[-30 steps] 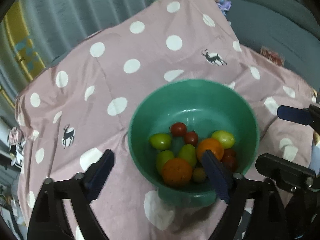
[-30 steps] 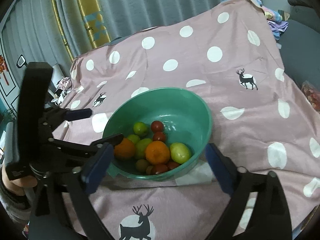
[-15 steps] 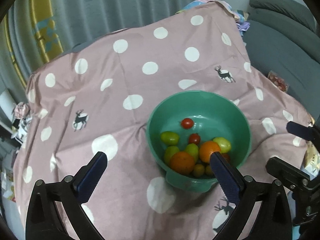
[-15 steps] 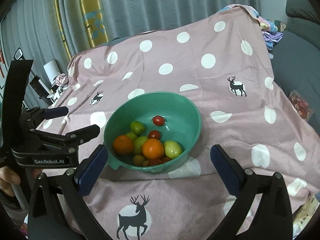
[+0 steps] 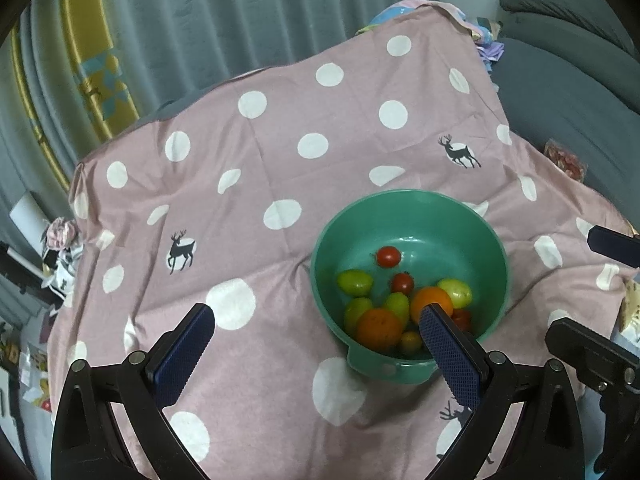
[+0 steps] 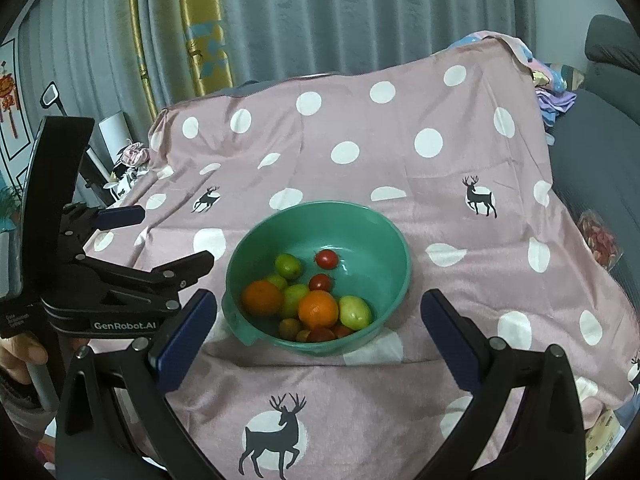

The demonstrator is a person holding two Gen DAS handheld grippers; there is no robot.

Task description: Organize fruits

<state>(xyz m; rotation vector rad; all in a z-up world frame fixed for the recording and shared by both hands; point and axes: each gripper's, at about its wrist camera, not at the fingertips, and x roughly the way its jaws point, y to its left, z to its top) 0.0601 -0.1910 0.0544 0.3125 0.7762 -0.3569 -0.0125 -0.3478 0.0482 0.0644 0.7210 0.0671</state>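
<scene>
A green bowl [image 5: 486,236] [image 6: 384,232] sits on a pink polka-dot cloth. It holds two oranges [image 6: 318,309], several green fruits [image 6: 288,265] and small red tomatoes [image 6: 326,259]. My left gripper [image 5: 316,348] is open and empty, above the cloth just left of and nearer than the bowl; it also shows at the left of the right wrist view [image 6: 160,240]. My right gripper [image 6: 318,334] is open and empty, hovering in front of the bowl; part of it shows at the right edge of the left wrist view [image 5: 608,240].
The pink cloth [image 6: 460,264] with white dots and deer prints covers the table. A grey sofa [image 5: 568,80] stands at the right. Grey and yellow curtains [image 6: 320,12] hang behind. Small clutter [image 6: 132,160] lies off the table's left edge.
Both grippers have pulled back and up from the bowl, which now looks smaller and farther. One red tomato sits apart, higher in the bowl. The jaws stay open.
</scene>
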